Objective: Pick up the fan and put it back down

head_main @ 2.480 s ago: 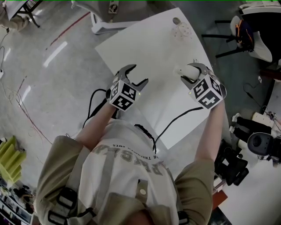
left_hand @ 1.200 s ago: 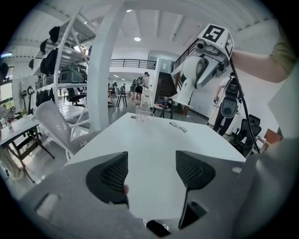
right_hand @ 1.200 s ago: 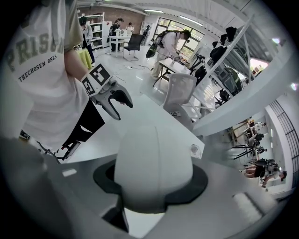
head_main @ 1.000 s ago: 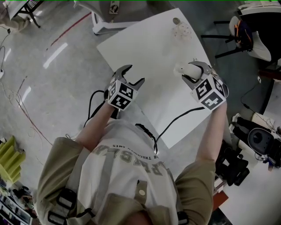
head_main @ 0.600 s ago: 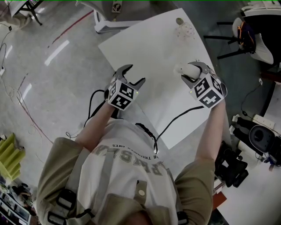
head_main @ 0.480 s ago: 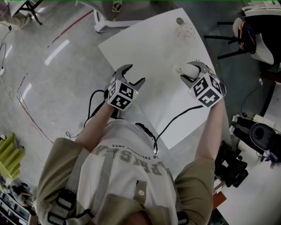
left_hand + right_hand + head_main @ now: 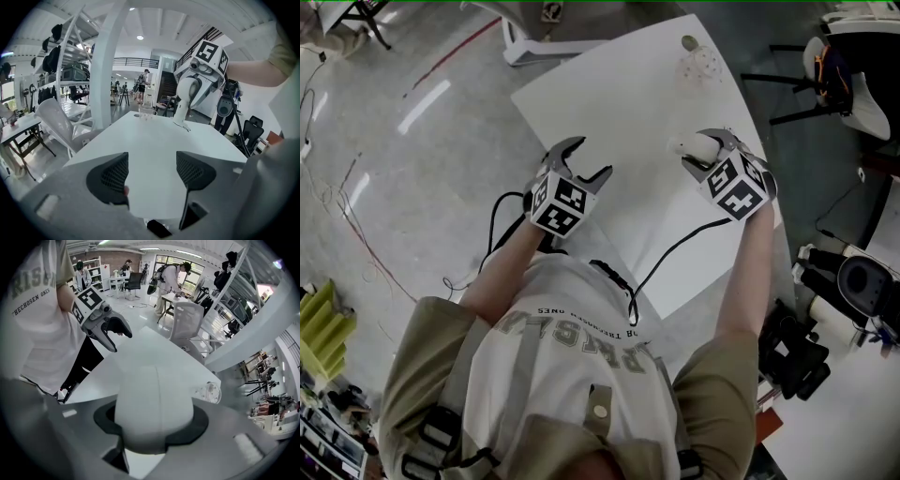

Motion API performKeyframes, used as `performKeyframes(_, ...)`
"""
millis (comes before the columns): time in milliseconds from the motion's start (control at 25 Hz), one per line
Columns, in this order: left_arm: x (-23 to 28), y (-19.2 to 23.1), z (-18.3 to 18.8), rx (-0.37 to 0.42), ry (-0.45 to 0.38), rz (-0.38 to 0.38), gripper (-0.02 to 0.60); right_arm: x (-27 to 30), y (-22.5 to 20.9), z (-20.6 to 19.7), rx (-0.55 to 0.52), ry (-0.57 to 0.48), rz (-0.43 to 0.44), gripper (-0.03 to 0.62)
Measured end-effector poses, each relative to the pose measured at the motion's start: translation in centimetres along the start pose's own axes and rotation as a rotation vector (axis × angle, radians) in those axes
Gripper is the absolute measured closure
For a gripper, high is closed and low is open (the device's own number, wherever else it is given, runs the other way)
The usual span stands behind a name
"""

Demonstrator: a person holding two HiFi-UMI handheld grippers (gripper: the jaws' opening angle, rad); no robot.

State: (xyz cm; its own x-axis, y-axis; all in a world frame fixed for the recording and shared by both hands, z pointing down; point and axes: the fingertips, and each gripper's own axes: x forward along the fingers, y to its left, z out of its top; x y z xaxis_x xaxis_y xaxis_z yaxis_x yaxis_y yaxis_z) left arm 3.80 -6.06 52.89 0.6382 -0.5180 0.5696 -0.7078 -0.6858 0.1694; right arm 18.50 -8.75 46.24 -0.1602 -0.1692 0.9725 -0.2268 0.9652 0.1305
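Observation:
The fan (image 7: 153,390) is a smooth white rounded body, and my right gripper (image 7: 153,422) is shut on it, one dark jaw pressing on each side. In the head view the right gripper (image 7: 698,148) points steeply down over the right part of the white table (image 7: 619,94), with the fan (image 7: 682,145) showing just past its jaws. From the left gripper view the fan (image 7: 184,101) hangs tilted under the right gripper (image 7: 191,86), its lower end at or just above the tabletop. My left gripper (image 7: 592,157) stands open over the table's near left edge, with nothing between its jaws (image 7: 152,171).
A clear glass (image 7: 690,43) stands at the table's far end. A black cable (image 7: 675,255) runs from the right gripper across the table's near part. White chairs (image 7: 61,122) stand beside the table, and people work in the background. Grey floor lies to the left.
The right gripper with the fan has shifted slightly left and away in the head view. The left gripper has stayed in place, still open.

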Motion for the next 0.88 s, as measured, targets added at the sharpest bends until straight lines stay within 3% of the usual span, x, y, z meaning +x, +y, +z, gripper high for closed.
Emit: performKeyframes(880, 0.7, 1.2, -0.7, -0.033, 0.019, 0.025, 0.249, 6.0, -0.7, -0.7, 0.011, 0.017, 0.059, 0.384)
